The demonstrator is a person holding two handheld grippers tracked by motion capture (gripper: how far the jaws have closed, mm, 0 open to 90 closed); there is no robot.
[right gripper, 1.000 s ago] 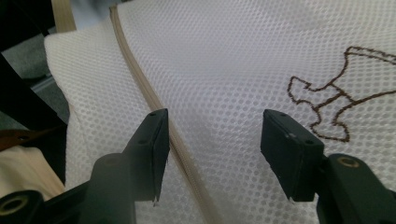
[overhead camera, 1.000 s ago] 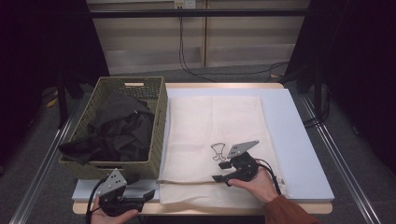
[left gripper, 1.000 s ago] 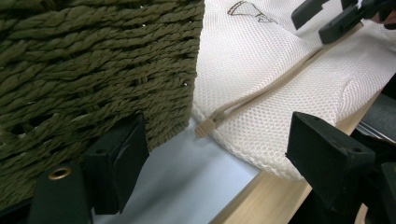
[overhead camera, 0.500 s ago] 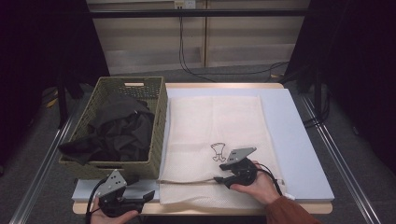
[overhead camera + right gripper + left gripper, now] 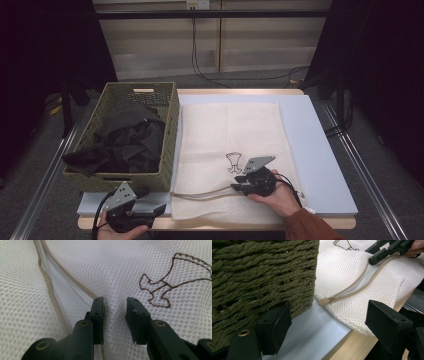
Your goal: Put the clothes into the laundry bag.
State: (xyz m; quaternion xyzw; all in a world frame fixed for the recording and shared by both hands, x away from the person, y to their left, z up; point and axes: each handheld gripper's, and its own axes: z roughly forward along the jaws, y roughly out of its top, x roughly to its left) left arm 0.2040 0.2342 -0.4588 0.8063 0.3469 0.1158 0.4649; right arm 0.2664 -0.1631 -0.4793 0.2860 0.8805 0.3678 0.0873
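Observation:
A white mesh laundry bag (image 5: 230, 135) with a brown line drawing lies flat on the mat. Its beige zipper (image 5: 200, 194) runs along the near edge, with the pull (image 5: 323, 300) at the left end by the basket. My right gripper (image 5: 236, 183) rests on the bag at the zipper's right part. Its jaws have just been closing. In the right gripper view (image 5: 115, 305) they stand narrow with a raised ridge of mesh between them, beside the zipper tape, and a gap still shows. My left gripper (image 5: 152, 207) hovers open at the table's front left corner, pointing at the pull (image 5: 329, 315).
A woven green basket (image 5: 170, 130) holding dark clothes (image 5: 125, 140) stands left of the bag; its corner (image 5: 262, 272) is close to my left gripper. A pale blue mat (image 5: 310, 150) covers the wooden table. Cables hang at the back.
The right gripper's jaws have narrowed over the mesh, and that hand shifted slightly toward the front edge. The left gripper has stayed put.

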